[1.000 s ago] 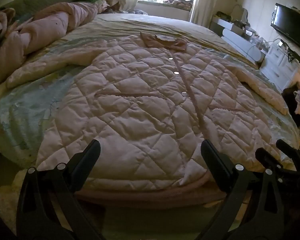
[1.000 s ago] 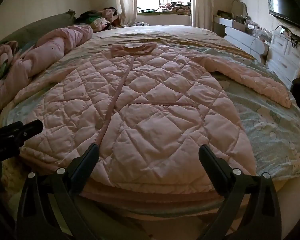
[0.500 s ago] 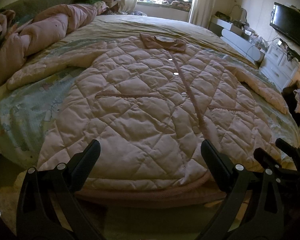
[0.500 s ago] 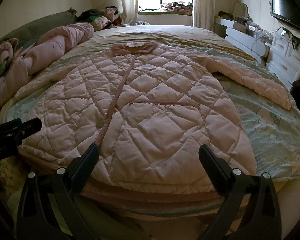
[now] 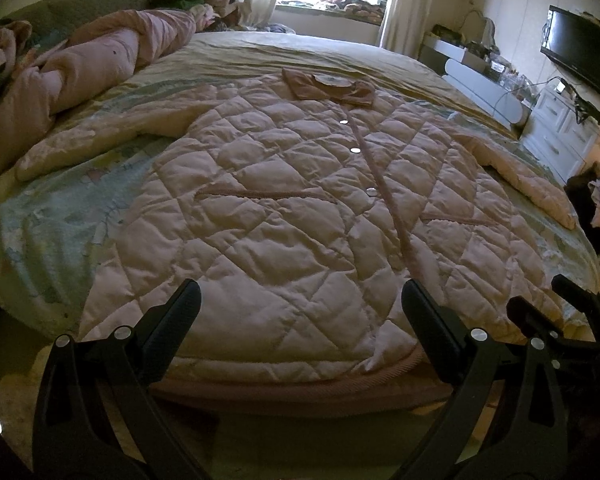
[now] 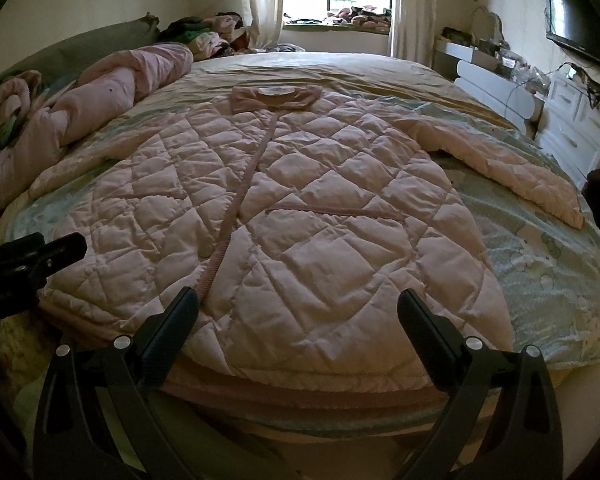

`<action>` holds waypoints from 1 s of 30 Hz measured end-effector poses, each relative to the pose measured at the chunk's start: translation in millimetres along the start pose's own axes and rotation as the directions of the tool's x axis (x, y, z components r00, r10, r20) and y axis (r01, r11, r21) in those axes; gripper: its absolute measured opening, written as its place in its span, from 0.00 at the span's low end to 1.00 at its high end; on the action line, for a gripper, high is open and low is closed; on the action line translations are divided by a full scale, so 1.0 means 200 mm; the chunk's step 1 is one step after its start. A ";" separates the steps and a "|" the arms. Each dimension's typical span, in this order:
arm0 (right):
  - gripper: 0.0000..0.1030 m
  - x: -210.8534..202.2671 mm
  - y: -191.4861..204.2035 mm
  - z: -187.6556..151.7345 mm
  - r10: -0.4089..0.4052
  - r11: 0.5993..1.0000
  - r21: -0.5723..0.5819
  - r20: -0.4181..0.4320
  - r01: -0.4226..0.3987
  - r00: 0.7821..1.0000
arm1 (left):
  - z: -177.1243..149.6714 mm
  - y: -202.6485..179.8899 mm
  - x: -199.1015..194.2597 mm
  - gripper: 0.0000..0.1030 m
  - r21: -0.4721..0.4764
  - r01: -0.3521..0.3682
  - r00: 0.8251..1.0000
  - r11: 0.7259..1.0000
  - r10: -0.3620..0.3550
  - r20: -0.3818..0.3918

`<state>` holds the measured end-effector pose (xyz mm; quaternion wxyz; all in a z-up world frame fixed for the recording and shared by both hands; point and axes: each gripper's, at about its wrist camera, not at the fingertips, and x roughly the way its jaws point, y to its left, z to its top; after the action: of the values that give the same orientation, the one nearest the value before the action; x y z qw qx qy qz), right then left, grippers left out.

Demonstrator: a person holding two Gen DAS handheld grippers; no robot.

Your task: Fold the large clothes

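Both claws, left [image 5: 300, 308] and right [image 6: 298, 314], hung spread and empty above the coat [image 5: 284, 216] hem; each should pinch one hem corner squarely before lifting.

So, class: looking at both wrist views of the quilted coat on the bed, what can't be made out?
- Quilted coat: hem underside, hidden over the bed edge, both views.
- Collar label: text too small, right view.
- Floor: blocked by the left gripper and right gripper.
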<state>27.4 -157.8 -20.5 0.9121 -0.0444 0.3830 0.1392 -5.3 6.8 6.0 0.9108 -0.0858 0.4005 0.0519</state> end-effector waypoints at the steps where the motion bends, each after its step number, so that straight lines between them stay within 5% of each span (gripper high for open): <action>1: 0.96 0.00 0.00 0.00 -0.002 1.000 -0.002 0.001 0.002 1.000 | 0.00 0.00 0.00 0.91 0.001 -0.002 1.000 1.000 0.002 0.000; 20: 0.96 0.02 0.00 0.00 0.002 1.000 -0.006 -0.001 -0.002 1.000 | 0.03 0.02 0.04 0.91 0.011 -0.015 1.000 1.000 0.015 -0.002; 30: 0.96 0.12 -0.02 0.16 0.004 1.000 -0.024 0.017 -0.003 1.000 | 0.15 0.02 0.12 0.91 0.012 -0.057 0.998 0.998 0.057 0.002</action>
<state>67.9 -150.3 -15.3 0.9145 -0.0533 0.3737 0.1457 31.8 16.4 7.9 0.9098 -0.0689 0.4023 0.0755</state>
